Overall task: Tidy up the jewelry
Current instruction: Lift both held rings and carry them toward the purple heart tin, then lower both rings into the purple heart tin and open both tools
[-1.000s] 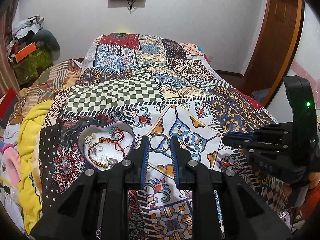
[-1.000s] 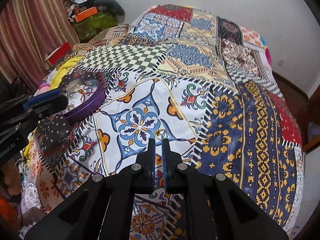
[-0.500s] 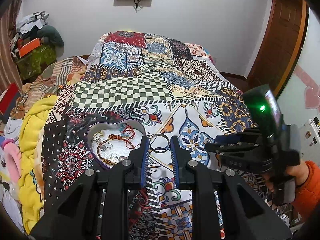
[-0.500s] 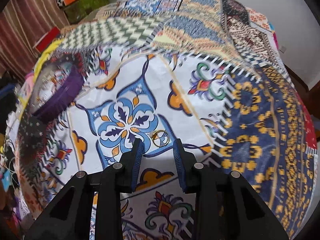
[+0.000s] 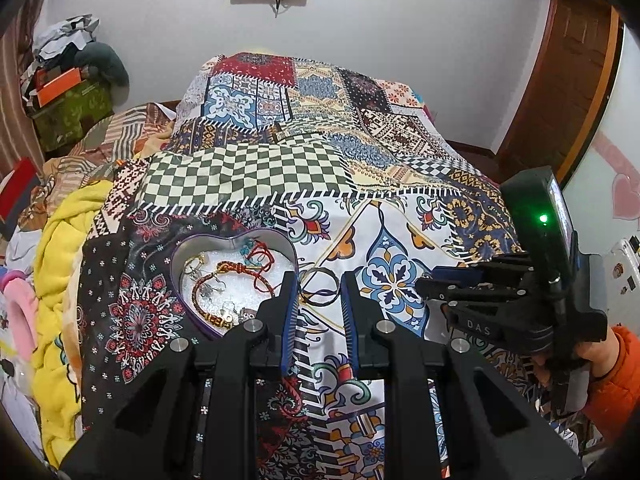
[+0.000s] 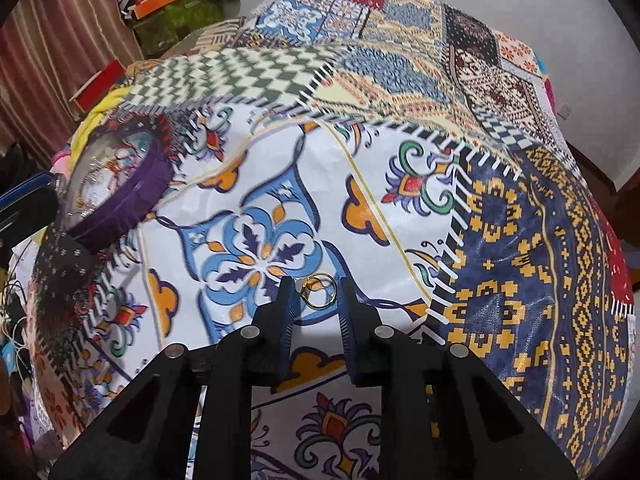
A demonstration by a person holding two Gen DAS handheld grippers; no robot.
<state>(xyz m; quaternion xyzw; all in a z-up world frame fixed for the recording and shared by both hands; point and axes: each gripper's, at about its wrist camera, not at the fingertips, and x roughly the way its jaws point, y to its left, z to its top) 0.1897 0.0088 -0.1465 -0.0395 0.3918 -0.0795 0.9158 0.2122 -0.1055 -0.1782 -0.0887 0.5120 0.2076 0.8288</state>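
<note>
While the quilt (image 6: 400, 208) bears everything, the heart tin (image 5: 234, 240) is the landmark: bracelets already lie inside it. Just right of the tin, a dark bangle (image 5: 318, 286) sits between the left gripper's (image 5: 318, 300) parted fingers. Well right of the tin, the right gripper (image 6: 316, 300) stands open around a gold ring (image 6: 320, 290), the pickup in hand; next it should close gently on the ring.
</note>
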